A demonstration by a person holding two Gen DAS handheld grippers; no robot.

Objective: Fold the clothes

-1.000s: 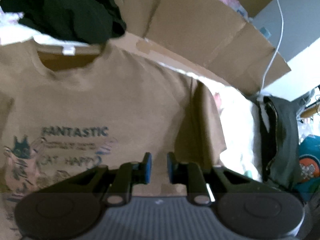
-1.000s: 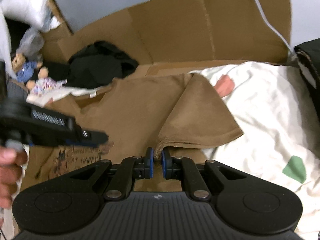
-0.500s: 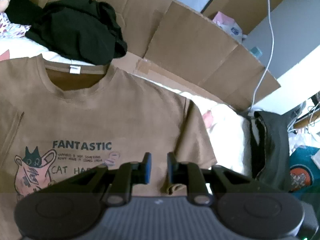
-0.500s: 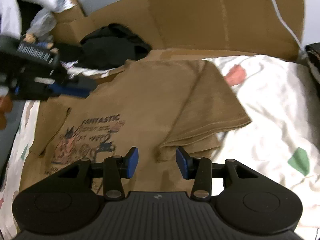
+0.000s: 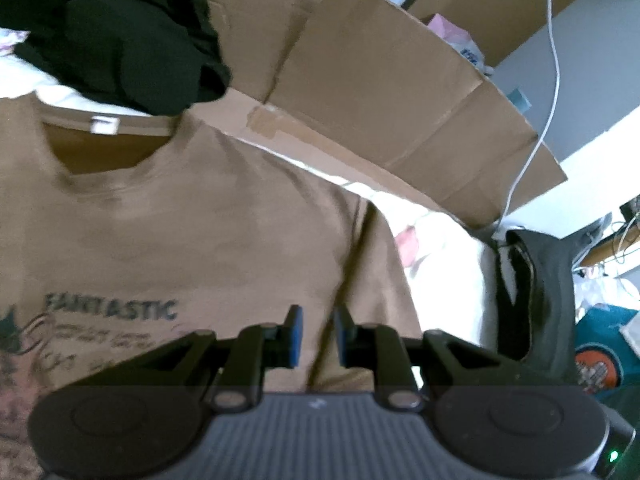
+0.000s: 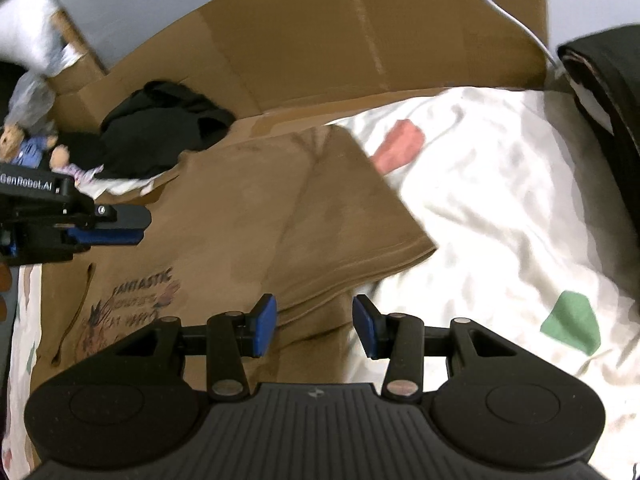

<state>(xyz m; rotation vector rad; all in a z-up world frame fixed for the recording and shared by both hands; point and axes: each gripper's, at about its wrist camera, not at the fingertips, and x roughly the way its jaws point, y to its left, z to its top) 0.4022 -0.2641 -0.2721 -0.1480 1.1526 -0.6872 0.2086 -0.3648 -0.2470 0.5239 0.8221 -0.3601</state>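
Since the right tool [image 6: 314, 326] has just opened with nothing between its jaws, the brown cat-print t-shirt [image 6: 248, 216] lies flat on the bed sheet [image 6: 500, 208], sleeve [image 6: 352, 220] toward 2 o'clock. Left tool [image 5: 317, 334] is narrowly apart, empty. Grabbing only the top layer could bunch the fold.

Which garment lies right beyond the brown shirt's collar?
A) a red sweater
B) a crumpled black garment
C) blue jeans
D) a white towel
B: the crumpled black garment sits just past the neckline of the brown shirt, against the cardboard.
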